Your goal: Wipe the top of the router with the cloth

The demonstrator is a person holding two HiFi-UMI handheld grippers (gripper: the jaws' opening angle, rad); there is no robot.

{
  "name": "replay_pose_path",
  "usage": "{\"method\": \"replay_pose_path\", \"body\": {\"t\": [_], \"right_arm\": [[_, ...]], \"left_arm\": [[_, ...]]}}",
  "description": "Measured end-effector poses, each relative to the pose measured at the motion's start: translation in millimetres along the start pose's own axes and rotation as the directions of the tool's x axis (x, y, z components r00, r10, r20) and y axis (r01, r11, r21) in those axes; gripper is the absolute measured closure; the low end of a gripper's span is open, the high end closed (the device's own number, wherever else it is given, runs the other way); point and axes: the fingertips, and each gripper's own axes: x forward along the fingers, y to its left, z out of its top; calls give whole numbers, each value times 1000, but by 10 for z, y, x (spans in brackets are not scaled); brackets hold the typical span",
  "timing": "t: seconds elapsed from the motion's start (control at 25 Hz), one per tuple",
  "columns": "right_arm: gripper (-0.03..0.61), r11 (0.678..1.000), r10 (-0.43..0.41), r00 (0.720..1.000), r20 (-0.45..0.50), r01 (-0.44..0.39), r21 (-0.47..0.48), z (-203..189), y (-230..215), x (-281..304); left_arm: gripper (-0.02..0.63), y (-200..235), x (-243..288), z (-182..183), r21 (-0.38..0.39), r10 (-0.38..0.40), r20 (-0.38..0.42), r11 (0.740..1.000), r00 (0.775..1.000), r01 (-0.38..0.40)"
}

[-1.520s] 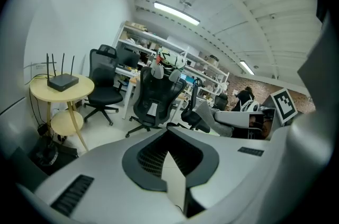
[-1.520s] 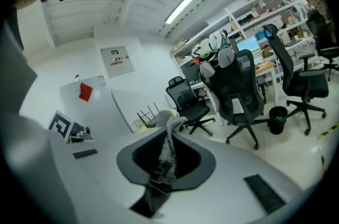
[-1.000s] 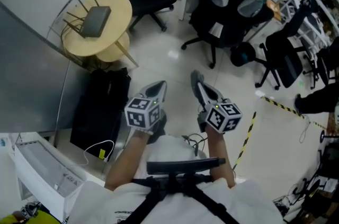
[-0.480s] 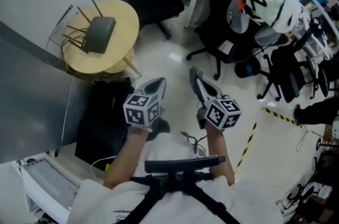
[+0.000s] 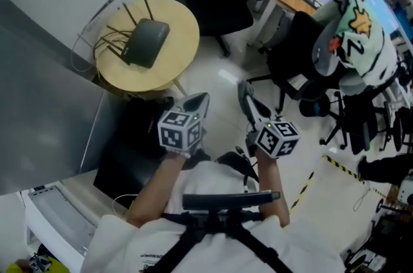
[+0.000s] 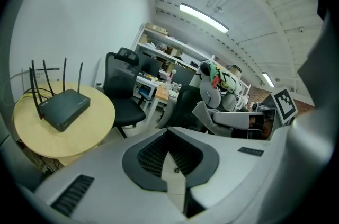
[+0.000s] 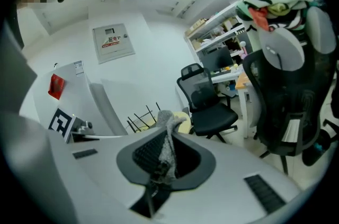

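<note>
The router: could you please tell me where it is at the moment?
In the head view the router sits on the round wooden table at the upper left, with a black office chair just to its right.

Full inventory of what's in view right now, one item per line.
router: 1, dark grey with antennas, on the round table
round table: 1, light wood, upper left of head view
cloth: 1, grey, pinched in the right gripper
office chairs: at least 3, black, near the desks at right
clothes pile: 1, white-green, draped over a chair back
hazard tape: yellow-black, on floor at right
left gripper: 1, white, shut, empty
right gripper: 1, white, shut on cloth
</note>
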Motion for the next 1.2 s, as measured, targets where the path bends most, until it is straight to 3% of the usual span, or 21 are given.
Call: {"method": "replay_pose_path", "body": {"t": [0.4, 0.68, 0.96, 1.2], "right_arm": [[541, 987, 145, 987, -64, -150, -66, 174, 465, 853], [541, 966, 228, 967, -115, -239, -96, 342, 562, 1477], [541, 927, 329, 924, -193, -355, -119, 576, 680, 2292], [541, 889, 398, 878, -266, -441, -124, 756, 736, 2960]], "left_arm": [[617, 749, -234, 286, -75, 135, 73, 989, 988, -130], [617, 1216, -139, 493, -129, 213, 102, 971, 972, -200], [617, 1828, 25, 823, -211, 313, 129, 936, 941, -282], [617, 2283, 152, 1047, -288, 408, 133, 888, 903, -358]]}}
